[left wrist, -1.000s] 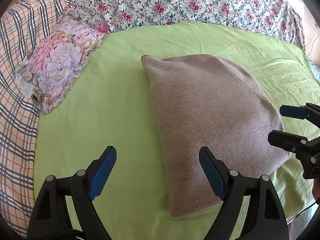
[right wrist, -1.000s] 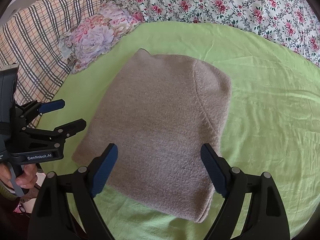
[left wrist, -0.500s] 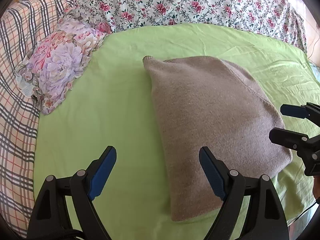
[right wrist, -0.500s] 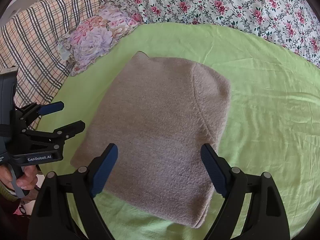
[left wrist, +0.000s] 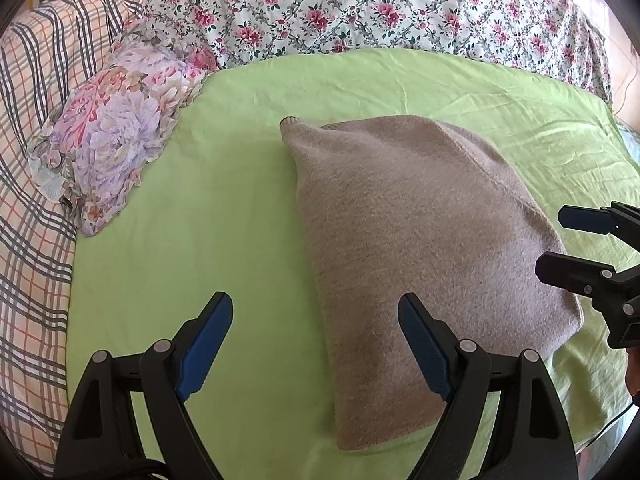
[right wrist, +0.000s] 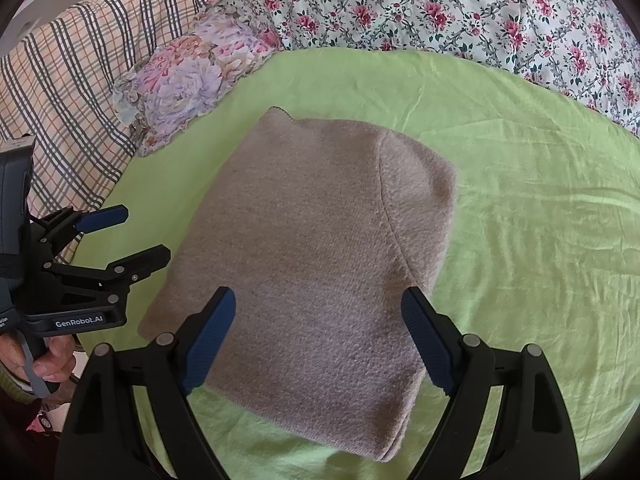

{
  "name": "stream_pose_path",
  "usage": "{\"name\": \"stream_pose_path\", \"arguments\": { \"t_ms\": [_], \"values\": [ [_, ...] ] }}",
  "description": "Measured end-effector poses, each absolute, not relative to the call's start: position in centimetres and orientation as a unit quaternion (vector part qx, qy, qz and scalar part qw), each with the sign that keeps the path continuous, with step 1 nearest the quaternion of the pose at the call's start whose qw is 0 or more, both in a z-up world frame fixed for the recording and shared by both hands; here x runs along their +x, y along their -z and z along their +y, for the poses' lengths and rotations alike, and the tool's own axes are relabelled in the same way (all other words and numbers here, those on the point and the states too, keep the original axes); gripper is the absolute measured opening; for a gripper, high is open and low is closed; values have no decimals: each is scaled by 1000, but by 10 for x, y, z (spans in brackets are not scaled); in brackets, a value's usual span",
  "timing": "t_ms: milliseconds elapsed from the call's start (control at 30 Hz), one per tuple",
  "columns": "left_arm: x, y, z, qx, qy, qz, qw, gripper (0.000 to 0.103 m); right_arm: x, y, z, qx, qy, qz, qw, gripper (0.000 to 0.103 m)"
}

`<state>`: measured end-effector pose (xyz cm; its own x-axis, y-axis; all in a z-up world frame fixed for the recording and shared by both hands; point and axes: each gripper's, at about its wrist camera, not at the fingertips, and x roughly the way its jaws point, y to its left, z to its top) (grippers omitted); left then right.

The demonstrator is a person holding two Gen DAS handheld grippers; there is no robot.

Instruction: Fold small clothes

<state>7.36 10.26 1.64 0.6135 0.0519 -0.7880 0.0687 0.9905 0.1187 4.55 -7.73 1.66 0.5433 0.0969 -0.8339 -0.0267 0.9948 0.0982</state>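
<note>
A folded grey-brown knit garment [left wrist: 420,232] lies flat on the green sheet [left wrist: 208,216]; it also shows in the right wrist view [right wrist: 312,264]. My left gripper [left wrist: 316,344] is open and empty, held above the garment's near left edge. My right gripper [right wrist: 320,340] is open and empty, above the garment's near end. Each gripper shows in the other's view: the right one [left wrist: 560,240] at the far right, the left one [right wrist: 132,236] at the left, both open.
A floral pillow [left wrist: 112,152] lies at the sheet's left corner, also in the right wrist view [right wrist: 192,76]. A plaid blanket [left wrist: 36,184] lies to the left. A rose-print quilt [left wrist: 360,8] runs along the back.
Both views have drifted slightly, so the garment sits a little lower and further right in frame. The garment itself has not moved and both grippers stay open.
</note>
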Motion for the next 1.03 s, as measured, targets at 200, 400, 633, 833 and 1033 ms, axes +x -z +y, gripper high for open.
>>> {"name": "stream_pose_path", "arguments": {
  "t_ms": [200, 400, 633, 833, 1033],
  "values": [
    [75, -17, 102, 69, 8, 440, 895, 85, 46, -17, -78, 37, -35, 476, 878, 85],
    [76, -18, 101, 68, 8, 440, 896, 85, 46, -17, -78, 37, -35, 476, 878, 85],
    [85, -15, 102, 66, -3, 441, 895, 85, 51, -16, -89, 43, -33, 479, 876, 85],
    [86, -17, 104, 66, -10, 439, 896, 85, 52, -18, -95, 48, -29, 474, 879, 85],
    [82, -15, 102, 69, -17, 440, 895, 85, 51, -11, -94, 69, -33, 473, 878, 85]
  ]
}}
